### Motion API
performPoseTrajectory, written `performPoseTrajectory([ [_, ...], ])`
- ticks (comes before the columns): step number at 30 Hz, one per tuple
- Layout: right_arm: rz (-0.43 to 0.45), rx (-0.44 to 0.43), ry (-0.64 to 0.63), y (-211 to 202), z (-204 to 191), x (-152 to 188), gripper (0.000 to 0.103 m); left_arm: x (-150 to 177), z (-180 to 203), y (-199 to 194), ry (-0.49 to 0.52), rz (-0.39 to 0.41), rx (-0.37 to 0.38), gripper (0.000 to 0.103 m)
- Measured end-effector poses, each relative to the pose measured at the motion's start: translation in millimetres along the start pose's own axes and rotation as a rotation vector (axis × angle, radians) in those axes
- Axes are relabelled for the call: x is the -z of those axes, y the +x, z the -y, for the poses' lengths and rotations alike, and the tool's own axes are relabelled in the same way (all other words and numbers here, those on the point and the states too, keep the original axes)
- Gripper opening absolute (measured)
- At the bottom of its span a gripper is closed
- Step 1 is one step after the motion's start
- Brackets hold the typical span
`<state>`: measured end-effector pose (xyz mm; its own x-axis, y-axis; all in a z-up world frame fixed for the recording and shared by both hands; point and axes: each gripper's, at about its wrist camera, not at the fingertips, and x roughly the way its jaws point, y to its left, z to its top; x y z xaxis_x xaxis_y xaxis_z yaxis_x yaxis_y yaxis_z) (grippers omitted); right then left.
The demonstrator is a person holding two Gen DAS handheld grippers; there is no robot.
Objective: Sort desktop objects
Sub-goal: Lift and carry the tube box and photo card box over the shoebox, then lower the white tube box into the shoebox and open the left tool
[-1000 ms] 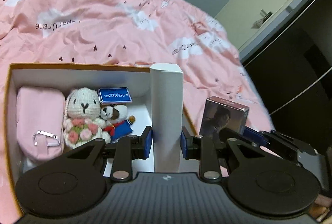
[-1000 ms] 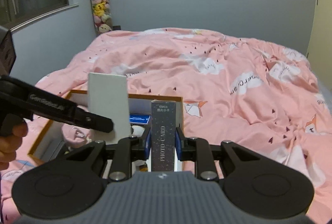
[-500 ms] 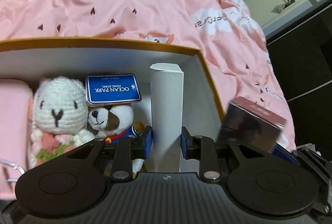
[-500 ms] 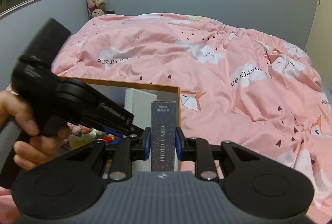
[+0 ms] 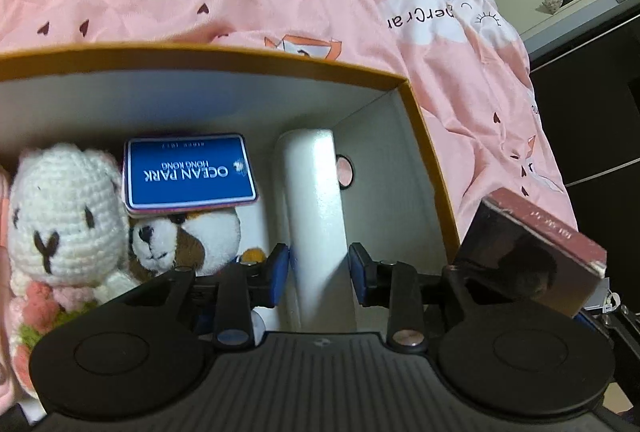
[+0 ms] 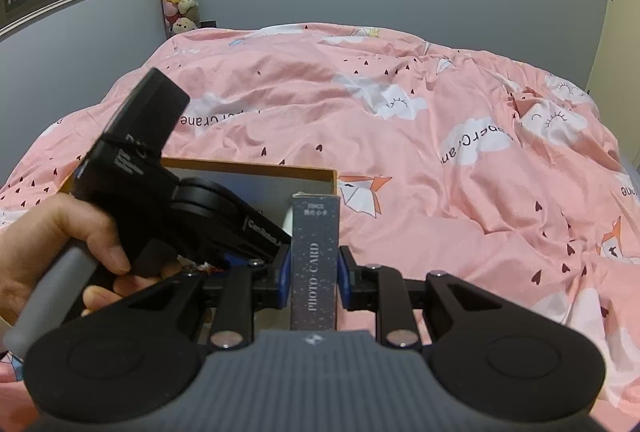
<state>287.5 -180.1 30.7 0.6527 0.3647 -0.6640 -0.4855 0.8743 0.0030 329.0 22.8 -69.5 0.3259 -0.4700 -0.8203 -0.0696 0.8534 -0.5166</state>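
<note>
The left tongs (image 5: pixel 318 270) are clamped on a tall white carton (image 5: pixel 314 200), upright inside the orange-rimmed box (image 5: pixel 424 136), just beside its right wall, with the plush toys to the tongs' left. It looks light, stiff but crushable, with smooth slippery faces, so a low, gentle hold on the broad sides suits it. The right tongs (image 6: pixel 312 278) grip a dark photo-card box (image 6: pixel 315 264) across its narrow sides, outside the box's rim.

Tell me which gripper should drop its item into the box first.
Left. The left gripper already has the white box down inside the storage box, in the bare slot beside the plush dog. The right gripper holds the photo card box outside the rim.
</note>
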Motion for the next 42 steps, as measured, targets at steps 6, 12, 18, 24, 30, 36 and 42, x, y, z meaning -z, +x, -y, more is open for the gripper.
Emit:
performPoseTrajectory([
  [6,-0.004,-0.004,0.01,-1.7,2.1,1.7,0.025,8.3,-4.0,-1.4,-0.018,-0.004,0.06,0.038],
  [12,0.001,-0.007,0.014,-5.6,2.9,3.7,0.025,29.7,0.1,-9.2,0.035,-0.024,0.073,0.038],
  [18,-0.002,-0.01,0.022,-8.2,3.7,6.6,0.025,42.8,9.0,-22.1,0.133,-0.065,0.086,0.054],
  [24,-0.004,-0.008,0.029,-9.9,3.5,8.8,0.025,45.8,14.6,-20.0,0.211,-0.17,0.032,0.053],
  [30,-0.017,-0.005,0.032,-8.6,3.3,11.8,0.025,48.2,12.3,-8.5,0.21,-0.198,0.03,0.042],
  [36,-0.027,0.002,0.034,-7.2,3.4,13.2,0.025,53.4,18.5,-6.2,0.238,-0.146,0.034,0.033],
  [42,-0.03,0.006,0.048,-6.4,4.7,15.1,0.025,52.8,25.1,-2.0,0.255,-0.114,0.054,0.032],
])
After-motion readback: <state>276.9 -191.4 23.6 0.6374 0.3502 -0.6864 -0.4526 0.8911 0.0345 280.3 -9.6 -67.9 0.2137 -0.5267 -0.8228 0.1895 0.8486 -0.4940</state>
